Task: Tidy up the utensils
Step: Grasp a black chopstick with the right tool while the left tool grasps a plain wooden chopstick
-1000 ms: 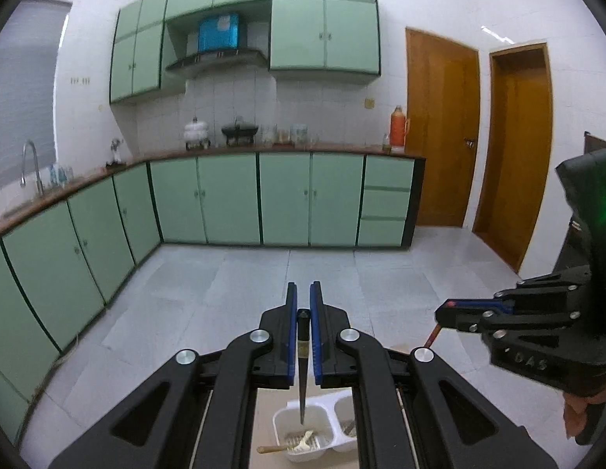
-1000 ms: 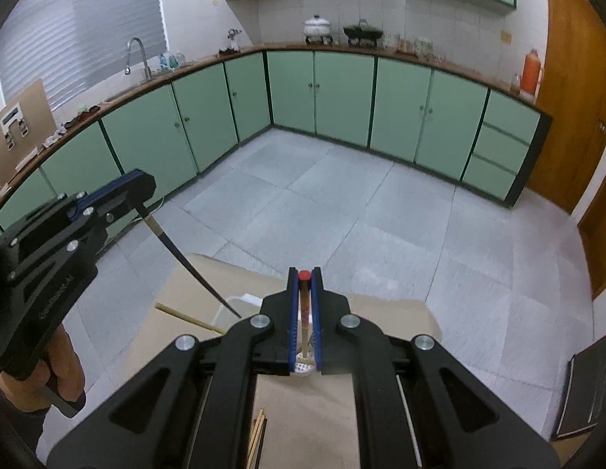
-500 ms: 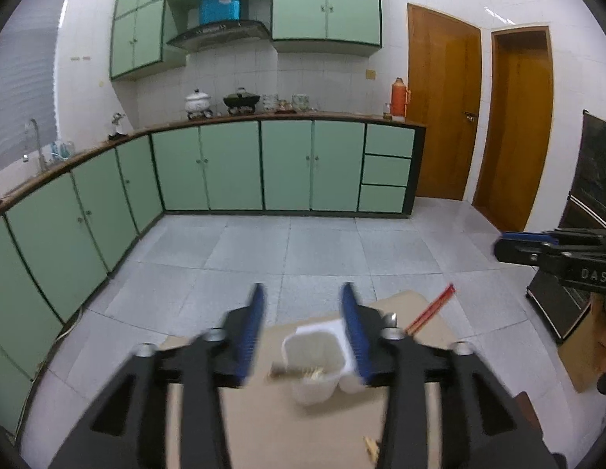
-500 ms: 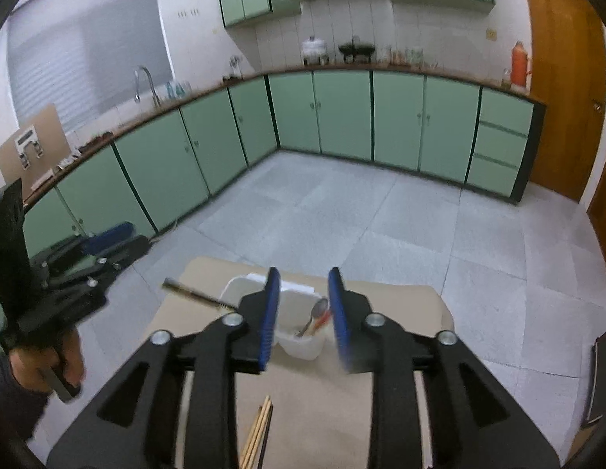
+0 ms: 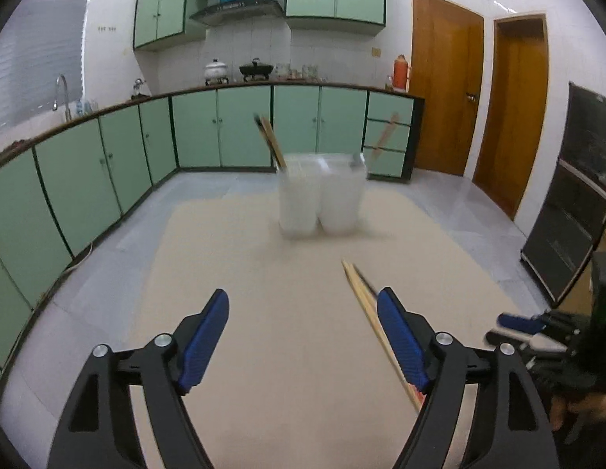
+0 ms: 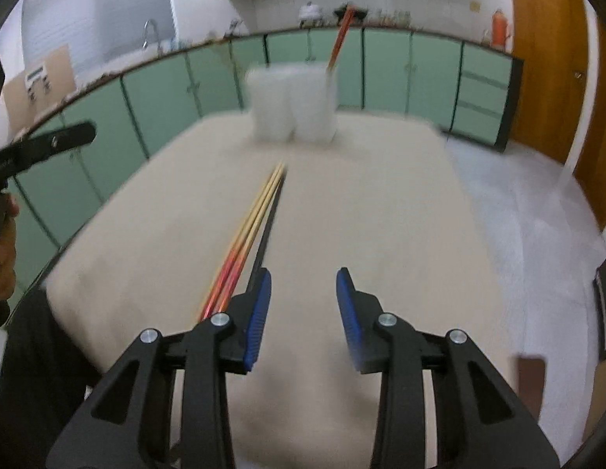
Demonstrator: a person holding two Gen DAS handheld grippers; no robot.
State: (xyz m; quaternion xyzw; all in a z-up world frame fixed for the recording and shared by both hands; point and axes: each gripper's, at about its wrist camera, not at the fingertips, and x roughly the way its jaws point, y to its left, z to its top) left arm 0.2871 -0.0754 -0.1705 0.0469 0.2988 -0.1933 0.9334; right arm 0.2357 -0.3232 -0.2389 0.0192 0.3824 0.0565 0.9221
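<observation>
Right wrist view: white holder (image 6: 293, 105) upper centre is motion-blurred, contents unreadable. Chopsticks (image 6: 248, 234) w/ near ends hidden behind left finger. Left wrist view: chopstick ends also hidden behind finger at lower right; right gripper (image 5: 513, 324) cut off at right edge.

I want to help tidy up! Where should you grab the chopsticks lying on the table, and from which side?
Grip the chopsticks around their middle, coming down from above with one finger on each side. They lie flat, bunched side by side, so squeezing across the bundle should lift them together. The right gripper, jaws opening and empty, is just beside them.
</observation>
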